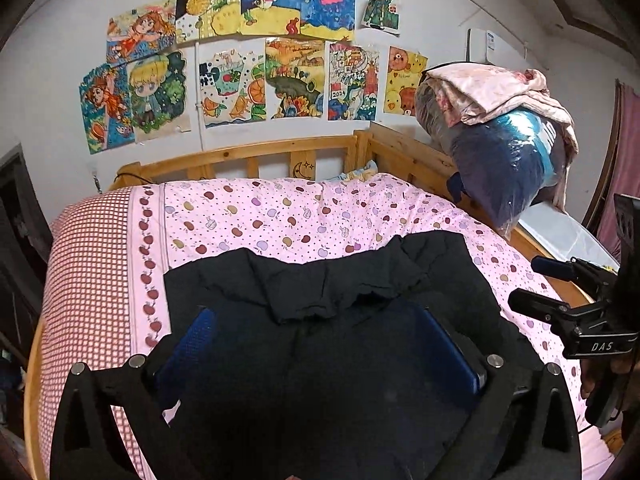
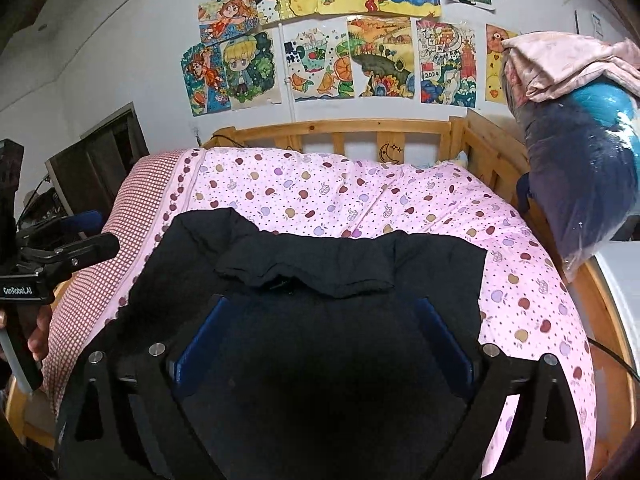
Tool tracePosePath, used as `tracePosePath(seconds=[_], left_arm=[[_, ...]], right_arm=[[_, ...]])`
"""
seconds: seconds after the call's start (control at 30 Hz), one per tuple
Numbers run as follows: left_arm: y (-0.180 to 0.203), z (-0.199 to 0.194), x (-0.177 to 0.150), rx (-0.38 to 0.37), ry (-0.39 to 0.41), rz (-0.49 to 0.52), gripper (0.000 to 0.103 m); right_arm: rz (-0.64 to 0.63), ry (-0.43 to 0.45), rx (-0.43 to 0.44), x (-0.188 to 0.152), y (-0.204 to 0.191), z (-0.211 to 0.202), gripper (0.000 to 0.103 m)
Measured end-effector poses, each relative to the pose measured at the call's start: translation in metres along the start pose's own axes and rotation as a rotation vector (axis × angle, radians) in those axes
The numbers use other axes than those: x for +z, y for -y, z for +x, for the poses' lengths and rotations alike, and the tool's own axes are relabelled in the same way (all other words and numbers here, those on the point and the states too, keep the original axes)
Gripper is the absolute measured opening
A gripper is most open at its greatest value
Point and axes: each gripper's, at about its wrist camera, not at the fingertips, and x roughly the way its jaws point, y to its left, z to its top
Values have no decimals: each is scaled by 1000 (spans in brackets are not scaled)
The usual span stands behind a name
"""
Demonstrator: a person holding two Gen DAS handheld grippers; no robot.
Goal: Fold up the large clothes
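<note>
The black garment (image 1: 332, 344) lies flat on the bed, filling the near half of the quilt and reaching closer to the checked edge than to the railed side; its near end runs under both cameras and out of view, so its full outline cannot be made out. Its dark folds swallow detail: only a ruffled, doubled-over band across its far edge reads clearly. The pink apple-print quilt (image 1: 280, 216) covers the bed, with a red-checked border (image 1: 84, 280) along one edge. A wooden bed frame (image 1: 248, 156) rails the far end and one side, and at the far corner a plastic-wrapped blue bundle (image 1: 508, 164) sits on the rail with pale cloth draped on top, cut off by the picture edge in the right wrist view. Coloured drawings (image 1: 256, 60) crowd the white wall behind. The left gripper (image 1: 320, 344) hangs above the garment with its jaws spread wide and nothing between the blue pads. The right gripper (image 2: 320, 340) does likewise, wide apart and empty.
</note>
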Motion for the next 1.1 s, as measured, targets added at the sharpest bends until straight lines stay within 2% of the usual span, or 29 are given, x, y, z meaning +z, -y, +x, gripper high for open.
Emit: tracePosePath(seconds=[0.27, 0.53, 1.1], left_arm=[[6, -40, -24, 42, 20, 29, 103], [13, -74, -53, 35, 39, 73, 103], [37, -142, -114, 49, 75, 156, 103]], right_arm=[[-14, 18, 7, -21, -15, -37, 92], [-79, 26, -3, -45, -37, -71, 92], [-117, 37, -63, -104, -59, -127, 92]])
